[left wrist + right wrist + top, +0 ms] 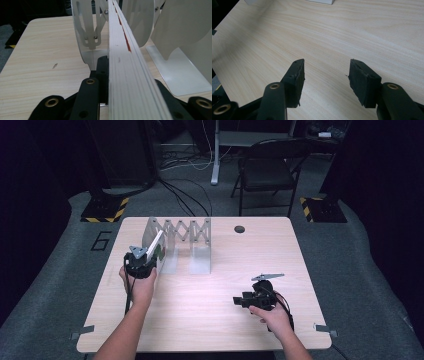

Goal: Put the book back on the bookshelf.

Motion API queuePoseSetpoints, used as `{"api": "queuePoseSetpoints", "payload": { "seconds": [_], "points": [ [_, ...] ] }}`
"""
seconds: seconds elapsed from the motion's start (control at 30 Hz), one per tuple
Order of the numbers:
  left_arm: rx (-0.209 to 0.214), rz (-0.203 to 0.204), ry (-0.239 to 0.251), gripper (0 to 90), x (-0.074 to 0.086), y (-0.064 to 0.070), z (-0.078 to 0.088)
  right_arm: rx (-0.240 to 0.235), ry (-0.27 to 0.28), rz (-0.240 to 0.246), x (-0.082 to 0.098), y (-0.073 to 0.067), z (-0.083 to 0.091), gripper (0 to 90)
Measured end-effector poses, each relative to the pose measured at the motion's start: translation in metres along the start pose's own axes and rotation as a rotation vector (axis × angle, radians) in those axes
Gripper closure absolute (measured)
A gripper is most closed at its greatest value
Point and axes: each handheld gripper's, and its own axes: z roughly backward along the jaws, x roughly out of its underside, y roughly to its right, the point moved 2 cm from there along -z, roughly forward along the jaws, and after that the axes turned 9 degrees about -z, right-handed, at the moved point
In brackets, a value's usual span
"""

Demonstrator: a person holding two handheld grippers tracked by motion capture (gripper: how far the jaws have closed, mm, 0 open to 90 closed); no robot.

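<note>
R gripper (325, 80) is sitting open w/ nothing between jaws, near table's (210, 320) near right corner. L gripper (142, 265) is clamping a thin white book (154, 249), red-green cover, toward the left edge. Book is tilting, long axis running away into the white accordion rack (180, 237). L gripper view is showing page edges (127, 75).

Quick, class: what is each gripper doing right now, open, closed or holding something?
Left gripper: closed on a thin white book at the white expanding rack.
Right gripper: open, holding nothing, over the table.
</note>
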Motion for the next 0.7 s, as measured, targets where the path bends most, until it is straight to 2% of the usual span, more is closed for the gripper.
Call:
{"api": "queuePoseSetpoints", "payload": {
  "seconds": [0.27, 0.47, 0.5, 0.7],
  "points": [
    [-0.018, 0.012, -0.005, 75.7, -0.003, 0.003, -0.008, -0.001, -0.002, -0.006, 0.0, -0.001, 0.0, 46.3],
    [-0.035, 0.004, -0.018, 75.5, -0.007, 0.005, -0.013, -0.004, 0.012, 0.002, -0.001, 0.0, 0.001, 46.3],
    [-0.039, 0.005, -0.017, 75.5, -0.007, 0.005, -0.014, -0.004, 0.001, -0.015, 0.0, -0.001, 0.002, 46.3],
    [-0.044, 0.014, -0.035, 75.3, -0.005, 0.005, -0.019, -0.002, 0.007, -0.012, 0.0, 0.001, 0.003, 46.3]
  ]
}}
